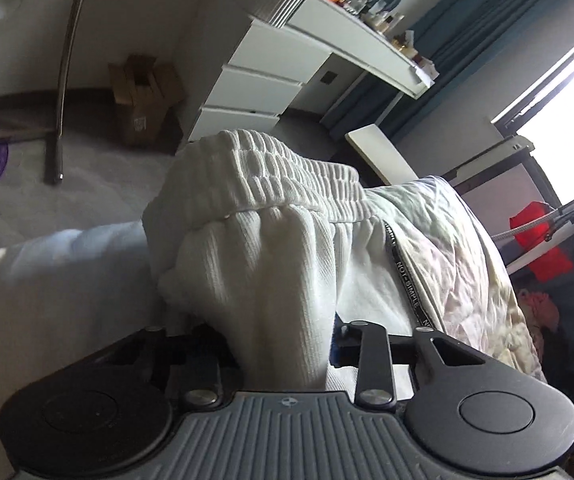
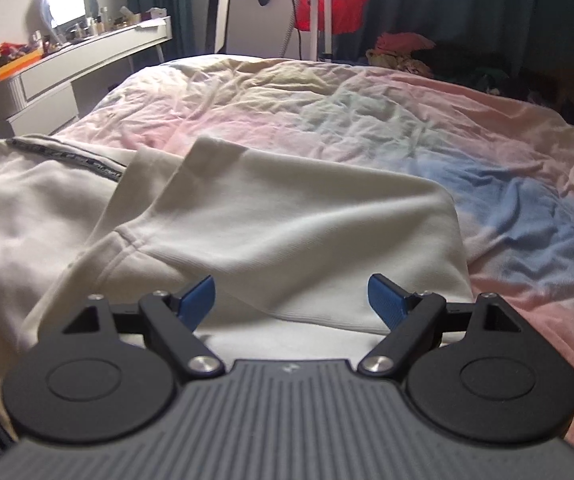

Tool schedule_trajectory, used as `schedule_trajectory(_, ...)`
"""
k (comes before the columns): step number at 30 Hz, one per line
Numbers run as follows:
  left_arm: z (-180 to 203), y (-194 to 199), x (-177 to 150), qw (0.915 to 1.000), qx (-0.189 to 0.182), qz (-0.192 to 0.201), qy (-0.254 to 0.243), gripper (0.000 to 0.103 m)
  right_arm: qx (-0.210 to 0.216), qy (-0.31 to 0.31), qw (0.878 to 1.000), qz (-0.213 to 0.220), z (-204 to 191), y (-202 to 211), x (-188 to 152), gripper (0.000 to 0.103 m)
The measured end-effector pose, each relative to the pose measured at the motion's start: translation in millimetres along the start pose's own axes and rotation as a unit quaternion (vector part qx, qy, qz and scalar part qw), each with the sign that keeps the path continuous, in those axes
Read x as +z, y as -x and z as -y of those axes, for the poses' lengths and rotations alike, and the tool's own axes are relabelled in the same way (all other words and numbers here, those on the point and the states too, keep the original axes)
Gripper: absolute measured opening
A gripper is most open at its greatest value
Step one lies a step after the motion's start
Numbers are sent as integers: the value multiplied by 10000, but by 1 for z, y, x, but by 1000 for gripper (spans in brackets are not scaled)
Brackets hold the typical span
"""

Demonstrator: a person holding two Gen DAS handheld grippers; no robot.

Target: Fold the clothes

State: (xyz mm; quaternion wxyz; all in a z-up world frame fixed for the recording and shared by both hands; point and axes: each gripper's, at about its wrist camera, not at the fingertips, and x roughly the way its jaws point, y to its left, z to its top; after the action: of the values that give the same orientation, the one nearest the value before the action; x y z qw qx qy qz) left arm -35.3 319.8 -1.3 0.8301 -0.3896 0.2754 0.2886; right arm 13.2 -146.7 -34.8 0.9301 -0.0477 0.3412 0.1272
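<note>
White sweatpants [image 1: 271, 264] with an elastic ribbed waistband [image 1: 287, 176] and a black lettered drawstring [image 1: 405, 280] fill the left wrist view. My left gripper [image 1: 283, 344] is shut on a bunch of the sweatpants just below the waistband, and the cloth hides its fingertips. In the right wrist view the sweatpants [image 2: 279, 224] lie on the bed with a leg folded over. My right gripper [image 2: 291, 300] is open just above the folded leg's hem, its blue pads [image 2: 197, 300] either side of the cloth, holding nothing.
The bed has a crumpled pastel pink, blue and yellow cover [image 2: 407, 120]. A white desk with drawers [image 1: 255, 80] stands to the left of the bed, cluttered on top. A cardboard box [image 1: 143, 100] sits on the floor. A red garment [image 2: 335, 8] hangs beyond the bed.
</note>
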Motion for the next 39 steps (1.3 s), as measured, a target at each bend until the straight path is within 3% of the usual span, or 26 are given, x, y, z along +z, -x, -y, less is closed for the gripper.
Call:
schedule_trajectory(3, 19, 9, -3, 9987, -123, 290, -413, 21, -39, 264, 9993, -244, -8, -16, -4, 85)
schedule_trajectory(7, 40, 29, -10, 9957, -427, 677, -468, 18, 109, -42, 9992, -390, 1, -25, -7, 85)
schedule_trajectory(10, 65, 60, -23, 9876, -746, 1192, -697, 17, 115, -197, 9989, -413, 6, -24, -6, 85)
schedule_trajectory(15, 123, 116, -57, 9673, -1312, 1851, -1137, 17, 11, -224, 9994, -264, 12, -12, -4, 85)
schedule_trajectory(19, 191, 159, -107, 9455, -1826, 2103, -1686, 17, -208, -442, 9987, -153, 29, -8, 0, 85)
schedule_trajectory(24, 269, 178, -188, 9198, -2232, 2285, -2281, 14, -277, -1090, 9936, 66, 62, 5, 5, 85)
schedule_trajectory(28, 311, 172, -262, 9082, -2476, 2082, -2657, 14, -490, -1650, 9846, 295, 98, 22, 6, 85)
schedule_trajectory(31, 310, 150, -284, 9017, -2530, 1655, -3090, 13, -500, -2410, 9679, 501, 133, 39, 0, 85)
schedule_trajectory(36, 308, 112, -320, 8835, -2598, 931, -3785, 15, -205, -3889, 9170, 865, 191, 62, -20, 85)
schedule_trajectory(39, 307, 90, -341, 8681, -2625, 492, -4183, 17, 61, -4298, 8971, 1020, 207, 68, -31, 87)
